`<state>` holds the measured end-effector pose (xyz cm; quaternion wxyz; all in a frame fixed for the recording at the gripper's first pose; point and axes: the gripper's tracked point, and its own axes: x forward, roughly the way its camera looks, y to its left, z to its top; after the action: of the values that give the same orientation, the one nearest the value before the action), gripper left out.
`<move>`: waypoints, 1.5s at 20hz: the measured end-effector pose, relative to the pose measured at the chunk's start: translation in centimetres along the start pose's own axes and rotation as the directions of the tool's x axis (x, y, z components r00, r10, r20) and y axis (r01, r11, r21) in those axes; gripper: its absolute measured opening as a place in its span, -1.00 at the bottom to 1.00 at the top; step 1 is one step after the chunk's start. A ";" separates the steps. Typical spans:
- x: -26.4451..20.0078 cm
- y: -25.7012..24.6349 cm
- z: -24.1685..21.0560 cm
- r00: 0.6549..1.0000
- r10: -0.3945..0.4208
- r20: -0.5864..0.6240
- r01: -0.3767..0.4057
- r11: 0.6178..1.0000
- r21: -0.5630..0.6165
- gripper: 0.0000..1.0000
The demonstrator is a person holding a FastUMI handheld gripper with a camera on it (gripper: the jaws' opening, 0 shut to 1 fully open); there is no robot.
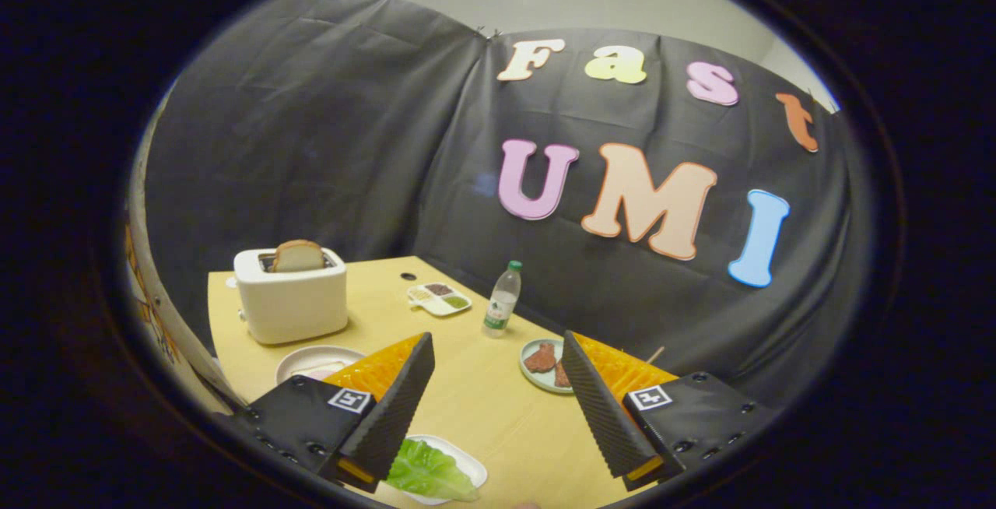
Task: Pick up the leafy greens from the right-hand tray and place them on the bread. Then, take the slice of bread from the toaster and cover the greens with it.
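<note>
Lettuce (430, 472) lies by the spread fingers (498, 408) — toaster (291, 295), bottle (502, 300) beyond.

Jaws of the gripper (498, 369) spread wide above pale wooden desk (482, 415), nothing between. Crinkled green lettuce leaf (428, 474) on white tray (467, 458) just beside one finger. Beyond: white toaster (292, 299) (brown bread slice (297, 256) upright in slot), clear plastic bottle (502, 299).
</note>
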<state>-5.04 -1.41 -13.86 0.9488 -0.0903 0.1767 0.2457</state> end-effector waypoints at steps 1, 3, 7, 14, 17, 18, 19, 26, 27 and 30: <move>0.2 0.3 -0.7 1.000 0.023 -0.017 -0.023 1.000 -0.008 1.00; 0.5 1.0 -2.4 0.996 0.069 -0.055 -0.071 0.997 -0.028 1.00; 1.0 2.1 -5.5 0.981 0.144 -0.130 -0.152 0.987 -0.052 1.00; 1.2 4.5 -11.3 0.928 0.272 -0.254 -0.295 0.954 -0.054 1.00; 0.9 5.7 -13.8 0.895 0.327 -0.305 -0.353 0.935 -0.033 1.00; 0.7 6.0 -14.6 0.885 0.341 -0.318 -0.368 0.930 -0.025 1.00; 0.6 6.3 -15.3 0.874 0.355 -0.331 -0.382 0.924 -0.018 1.00; 0.2 7.9 -20.8 0.813 0.405 -0.419 -0.440 0.898 0.014 1.00; 0.2 8.1 -21.5 0.804 0.410 -0.431 -0.446 0.895 0.019 1.00; -0.1 8.4 -23.6 0.780 0.417 -0.467 -0.452 0.891 0.039 1.00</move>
<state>-16.10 -0.31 -36.24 0.7922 -0.1385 0.4046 0.4354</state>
